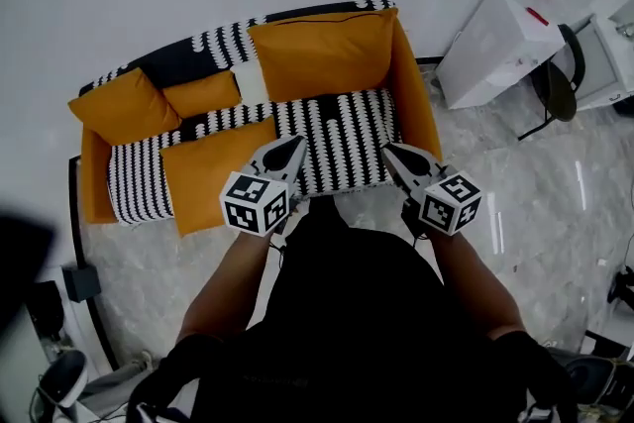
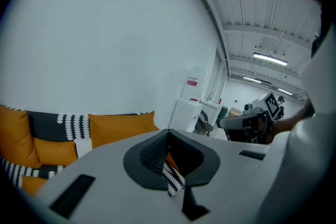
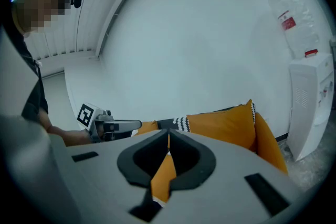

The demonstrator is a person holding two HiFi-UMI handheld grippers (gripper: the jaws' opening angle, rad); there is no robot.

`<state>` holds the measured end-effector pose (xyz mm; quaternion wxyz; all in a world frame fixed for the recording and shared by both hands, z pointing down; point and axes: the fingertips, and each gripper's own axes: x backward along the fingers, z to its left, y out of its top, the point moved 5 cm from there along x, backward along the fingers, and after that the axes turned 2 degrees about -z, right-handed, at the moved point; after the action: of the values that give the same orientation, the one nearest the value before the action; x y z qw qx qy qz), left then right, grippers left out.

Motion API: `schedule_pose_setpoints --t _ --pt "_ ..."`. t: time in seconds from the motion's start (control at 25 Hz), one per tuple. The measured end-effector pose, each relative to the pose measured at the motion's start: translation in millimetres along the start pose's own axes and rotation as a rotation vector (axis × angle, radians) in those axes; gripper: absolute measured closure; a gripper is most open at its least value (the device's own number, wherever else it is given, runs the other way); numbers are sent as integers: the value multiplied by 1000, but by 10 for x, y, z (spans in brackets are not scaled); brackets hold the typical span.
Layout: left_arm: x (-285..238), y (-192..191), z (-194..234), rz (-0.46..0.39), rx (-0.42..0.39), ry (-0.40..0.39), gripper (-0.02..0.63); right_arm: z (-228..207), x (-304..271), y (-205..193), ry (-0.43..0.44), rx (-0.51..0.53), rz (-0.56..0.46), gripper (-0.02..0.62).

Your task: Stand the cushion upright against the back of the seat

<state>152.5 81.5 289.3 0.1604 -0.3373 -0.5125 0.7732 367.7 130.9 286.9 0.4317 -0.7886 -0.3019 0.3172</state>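
A sofa (image 1: 342, 139) with orange arms and a black-and-white patterned seat stands against the white wall. A large orange cushion (image 1: 322, 50) stands upright against its back on the right, and shows again in the left gripper view (image 2: 121, 126) and the right gripper view (image 3: 223, 123). Another orange cushion (image 1: 213, 171) lies flat on the seat's left half. Two smaller orange cushions (image 1: 203, 94) (image 1: 124, 104) rest at the back left. My left gripper (image 1: 296, 145) (image 2: 168, 134) hovers over the seat's front edge, shut and holding nothing. My right gripper (image 1: 388, 150) (image 3: 168, 136) is beside it to the right, also shut and holding nothing.
A white water dispenser (image 1: 495, 45) (image 3: 310, 102) stands right of the sofa, with a black chair (image 1: 555, 89) beyond it. The floor is pale marble (image 1: 535, 233). Dark equipment (image 1: 79, 282) sits on the floor at the left.
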Motion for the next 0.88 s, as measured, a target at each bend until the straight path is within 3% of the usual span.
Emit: schedule_pose_setpoints --t 0.32,0.56,0.88 --pt "608 -233 -334 20 -36 48 589 385 303 -254 25 8 -15 555" --pt "1007 -236 -299 20 -68 106 589 628 306 -331 63 16 -7 555" --pt "1607 -362 -21 8 -35 187 589 1050 -115 -554 144 -6 37 555"
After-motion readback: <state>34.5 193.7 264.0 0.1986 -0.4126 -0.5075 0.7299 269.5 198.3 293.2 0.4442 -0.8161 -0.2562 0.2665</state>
